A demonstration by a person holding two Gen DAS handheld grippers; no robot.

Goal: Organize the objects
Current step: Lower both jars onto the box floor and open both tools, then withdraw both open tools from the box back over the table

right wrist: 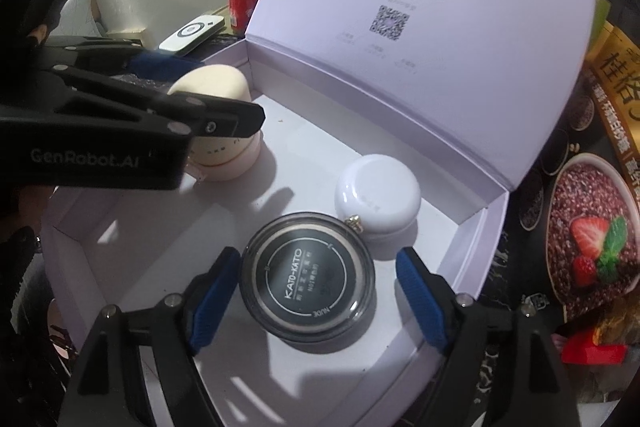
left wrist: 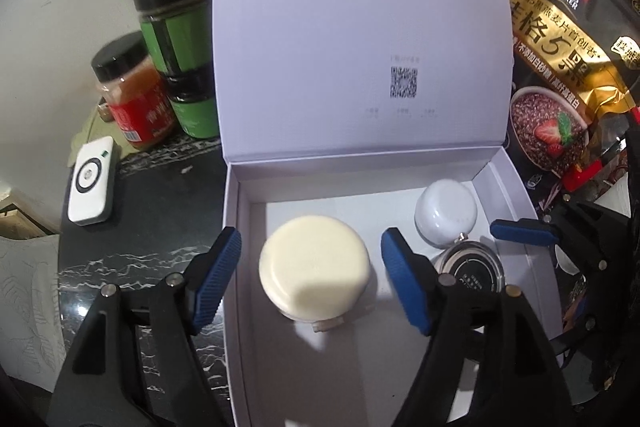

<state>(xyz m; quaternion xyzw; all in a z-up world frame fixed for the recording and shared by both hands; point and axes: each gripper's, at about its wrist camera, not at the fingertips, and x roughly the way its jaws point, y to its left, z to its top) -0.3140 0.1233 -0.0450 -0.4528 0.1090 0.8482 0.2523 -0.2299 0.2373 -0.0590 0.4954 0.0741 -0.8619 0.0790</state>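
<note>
An open white gift box (left wrist: 240, 307) (right wrist: 472, 247) with its lid raised holds three round things. A cream-lidded jar (left wrist: 314, 265) (right wrist: 218, 131) stands at its left. A small white jar (left wrist: 446, 213) (right wrist: 378, 195) stands at the back right. A black KATO-KATO compact (left wrist: 472, 267) (right wrist: 308, 283) lies in front of it. My left gripper (left wrist: 310, 277) is open, its jaws straddling the cream jar without touching. My right gripper (right wrist: 320, 303) is open, its jaws on either side of the compact.
Left of the box on the dark marble counter (left wrist: 140, 267) stand a red-labelled jar (left wrist: 132, 91), stacked green-labelled jars (left wrist: 176, 51) and a white remote-like device (left wrist: 91, 181). A Quaker oats bag (left wrist: 560, 67) (right wrist: 592, 207) stands right of the box.
</note>
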